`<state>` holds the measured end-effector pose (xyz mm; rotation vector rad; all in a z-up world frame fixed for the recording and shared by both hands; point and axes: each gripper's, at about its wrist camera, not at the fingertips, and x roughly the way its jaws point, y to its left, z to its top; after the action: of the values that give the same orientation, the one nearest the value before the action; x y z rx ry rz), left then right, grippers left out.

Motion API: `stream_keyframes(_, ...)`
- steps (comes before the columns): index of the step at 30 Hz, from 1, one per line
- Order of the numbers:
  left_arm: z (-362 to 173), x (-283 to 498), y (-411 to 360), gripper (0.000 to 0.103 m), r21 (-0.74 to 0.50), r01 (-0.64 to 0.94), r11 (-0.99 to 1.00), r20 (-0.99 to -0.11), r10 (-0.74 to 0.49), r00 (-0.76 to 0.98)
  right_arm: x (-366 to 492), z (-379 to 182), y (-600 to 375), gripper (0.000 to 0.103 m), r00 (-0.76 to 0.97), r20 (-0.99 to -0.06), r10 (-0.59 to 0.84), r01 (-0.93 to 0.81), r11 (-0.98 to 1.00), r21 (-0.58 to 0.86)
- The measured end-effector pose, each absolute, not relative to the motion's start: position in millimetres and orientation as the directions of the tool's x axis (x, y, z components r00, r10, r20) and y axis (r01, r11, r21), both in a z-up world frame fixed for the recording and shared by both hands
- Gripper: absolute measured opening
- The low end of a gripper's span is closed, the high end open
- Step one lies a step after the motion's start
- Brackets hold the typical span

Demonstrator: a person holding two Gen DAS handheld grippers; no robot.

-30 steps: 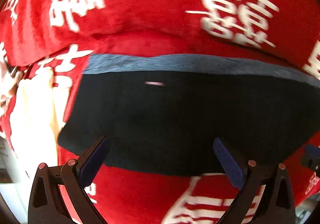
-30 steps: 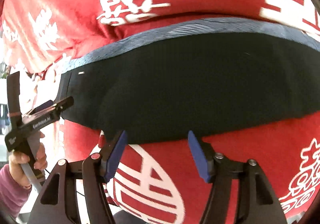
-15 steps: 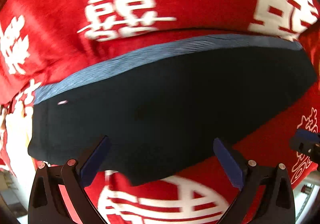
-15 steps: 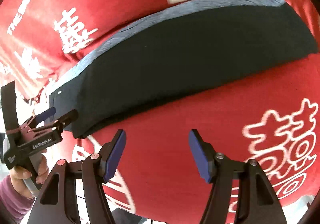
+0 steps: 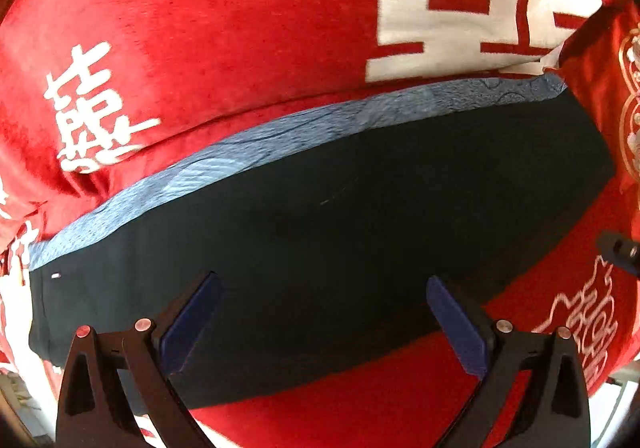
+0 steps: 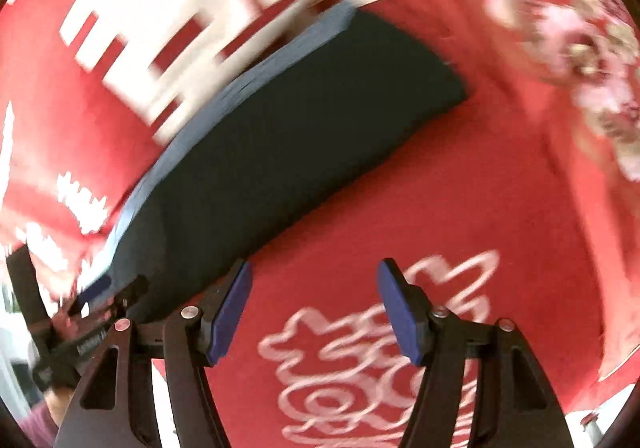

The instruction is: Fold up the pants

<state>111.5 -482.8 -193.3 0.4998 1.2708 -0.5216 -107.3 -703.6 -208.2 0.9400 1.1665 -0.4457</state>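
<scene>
Dark navy pants [image 5: 320,232] folded into a long strip, diagonal across centre frame on red blanket [image 5: 224,40] with white characters, left gripper [image 5: 320,322] fingers wide apart, empty, above pants, right gripper [image 6: 314,310] fingers apart, empty, over bare blanket lower centre.
</scene>
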Motion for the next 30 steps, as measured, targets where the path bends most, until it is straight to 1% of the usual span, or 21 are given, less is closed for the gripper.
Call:
stream_keyframes(3, -202, 112, -492, 0.103, 0.071, 0.596, 0.800, -0.972, -0.078, 0.221, -117, -214, -729, 0.068, 0.386, -0.914, 0.125, 0.769, 0.503, 0.394)
stream_keyframes(6, -204, 115, -493, 0.103, 0.077, 0.572, 0.817, -0.969, -0.074, 0.236, -119, -216, -749, 0.061, 0.426, -0.900, 0.088, 0.778, 0.472, 0.414)
stream_keyframes(7, -206, 116, -493, 0.103, 0.077, 0.569, 0.819, -0.970, -0.072, 0.234, -117, -217, -753, 0.056, 0.437, -0.896, 0.077, 0.778, 0.468, 0.420)
stream_keyframes(9, -209, 115, -495, 0.103, 0.084, 0.573, 0.815, -0.970, -0.064, 0.234, -113, -222, -759, 0.040, 0.457, -0.885, 0.088, 0.770, 0.460, 0.443)
stream_keyframes(10, -211, 113, -496, 0.103, 0.088, 0.574, 0.814, -0.970, -0.062, 0.236, -109, -227, -762, 0.015, 0.470, -0.876, 0.110, 0.760, 0.454, 0.465)
stream_keyframes(11, -211, 112, -497, 0.103, 0.090, 0.573, 0.815, -0.969, -0.061, 0.239, -105, -228, -763, 0.009, 0.478, -0.870, 0.122, 0.752, 0.454, 0.477)
stream_keyframes(13, -208, 111, -497, 0.103, 0.093, 0.570, 0.817, -0.969, -0.058, 0.241, -99, -219, -761, 0.007, 0.488, -0.867, 0.098, 0.734, 0.492, 0.468)
stream_keyframes(15, -199, 106, -499, 0.103, 0.091, 0.569, 0.817, -0.962, -0.076, 0.262, -92, -196, -755, 0.007, 0.516, -0.855, 0.047, 0.688, 0.573, 0.446)
stream_keyframes(17, -193, 105, -502, 0.103, 0.093, 0.572, 0.815, -0.953, -0.093, 0.287, -84, -186, -755, 0.007, 0.514, -0.857, 0.033, 0.655, 0.629, 0.417)
stream_keyframes(19, -200, 106, -508, 0.103, 0.101, 0.583, 0.806, -0.959, -0.076, 0.272, -78, -196, -760, 0.007, 0.475, -0.879, 0.041, 0.663, 0.640, 0.388)
stream_keyframes(21, -211, 105, -511, 0.103, 0.105, 0.586, 0.803, -0.967, -0.054, 0.248, -81, -222, -771, 0.010, 0.419, -0.903, 0.100, 0.709, 0.586, 0.393)
stream_keyframes(22, -213, 105, -511, 0.103, 0.100, 0.583, 0.806, -0.967, -0.058, 0.247, -84, -229, -773, 0.015, 0.407, -0.906, 0.120, 0.722, 0.566, 0.399)
stream_keyframes(24, -213, 104, -510, 0.103, 0.089, 0.580, 0.810, -0.968, -0.067, 0.243, -95, -223, -770, 0.028, 0.426, -0.899, 0.105, 0.718, 0.566, 0.406)
stream_keyframes(25, -214, 104, -509, 0.103, 0.085, 0.578, 0.812, -0.968, -0.071, 0.241, -99, -219, -766, 0.047, 0.411, -0.907, 0.089, 0.722, 0.575, 0.384)
stream_keyframes(26, -215, 104, -509, 0.103, 0.083, 0.576, 0.813, -0.968, -0.071, 0.240, -103, -218, -762, 0.057, 0.412, -0.907, 0.082, 0.726, 0.572, 0.381)
stream_keyframes(30, -221, 111, -505, 0.103, 0.088, 0.572, 0.816, -0.968, -0.066, 0.243, -117, -230, -764, 0.057, 0.453, -0.884, 0.115, 0.750, 0.486, 0.448)
